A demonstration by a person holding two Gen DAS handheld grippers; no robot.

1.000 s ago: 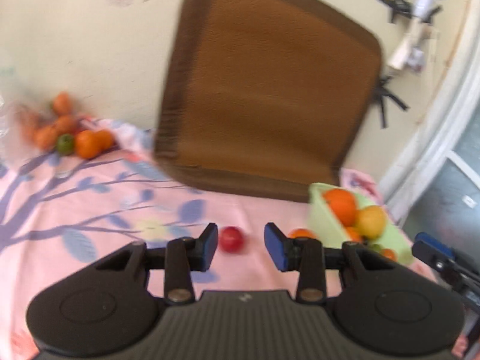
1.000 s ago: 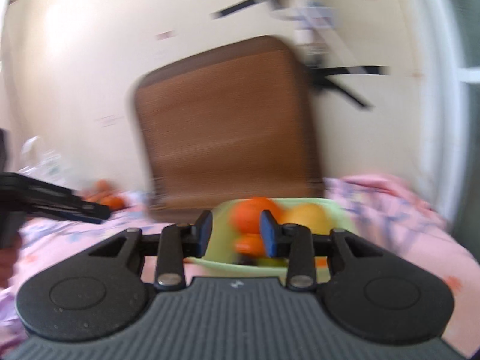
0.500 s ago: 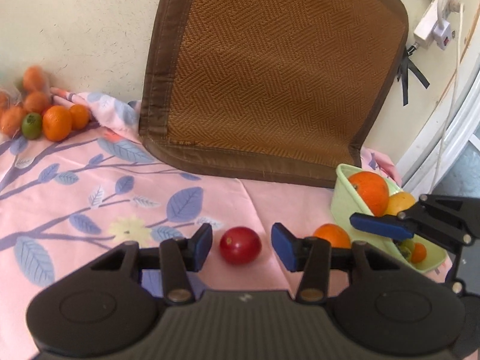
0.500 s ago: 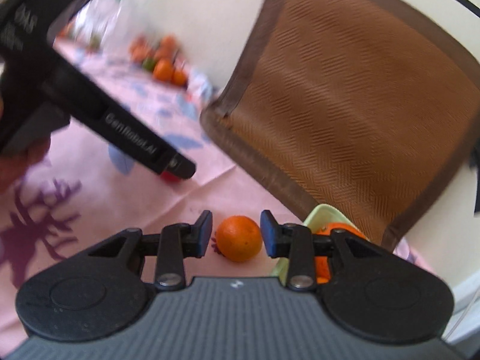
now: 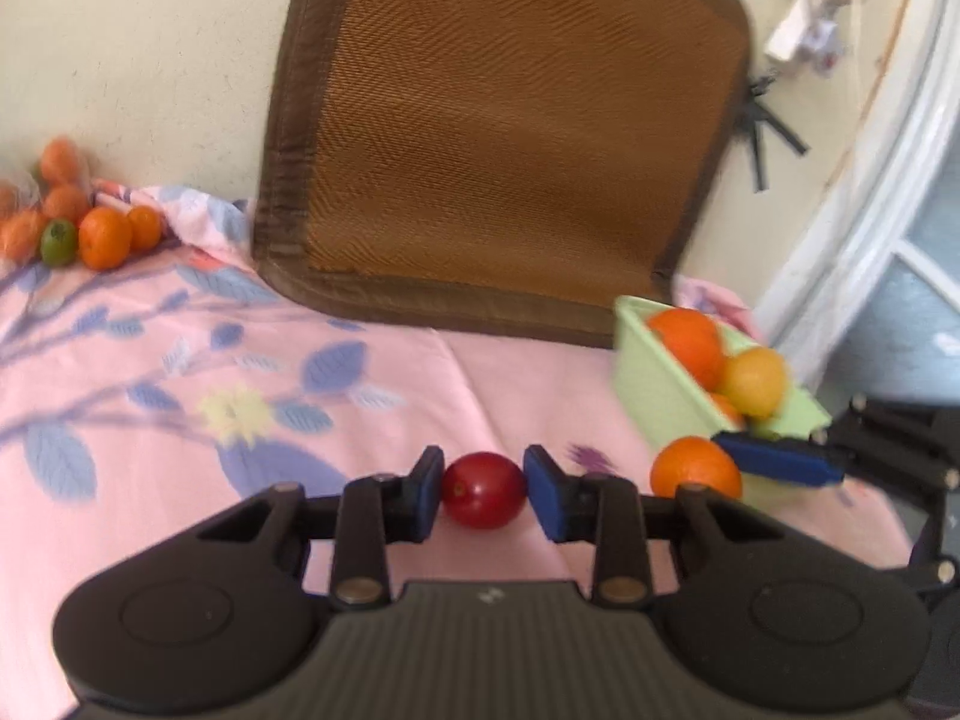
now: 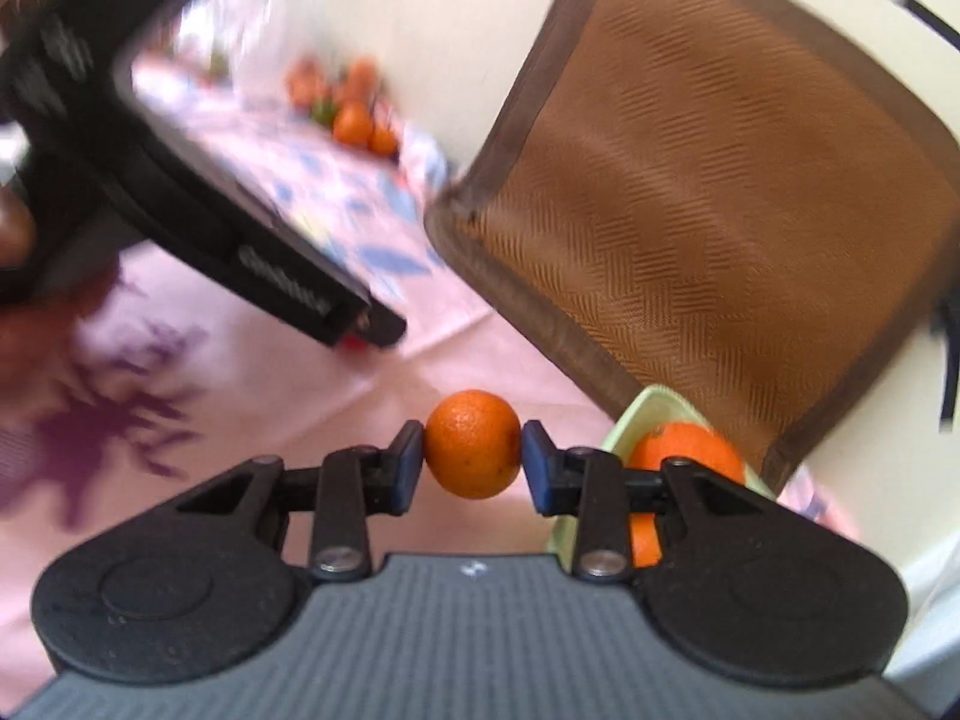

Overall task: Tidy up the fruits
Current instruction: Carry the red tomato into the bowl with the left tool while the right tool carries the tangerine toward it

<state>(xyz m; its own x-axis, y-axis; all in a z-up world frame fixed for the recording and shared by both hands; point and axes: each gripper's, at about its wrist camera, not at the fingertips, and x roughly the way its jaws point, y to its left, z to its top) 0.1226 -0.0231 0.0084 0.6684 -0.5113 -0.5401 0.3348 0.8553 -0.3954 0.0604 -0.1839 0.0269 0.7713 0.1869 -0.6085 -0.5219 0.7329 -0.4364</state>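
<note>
Your left gripper [image 5: 483, 491] has its jaws closed in on the red fruit [image 5: 483, 498], both blue pads touching its sides as it sits on the pink floral cloth [image 5: 180, 396] covering the tabletop. Your right gripper [image 6: 473, 456] has its jaws pressed against the orange [image 6: 473, 443], which lies on the cloth just beside the green tray [image 5: 666, 384] already holding several oranges and a yellow fruit. A heap of small oranges [image 5: 105, 237] with one green fruit rests far left by the wall, beside the leaning brown woven mat [image 5: 510, 132].
</note>
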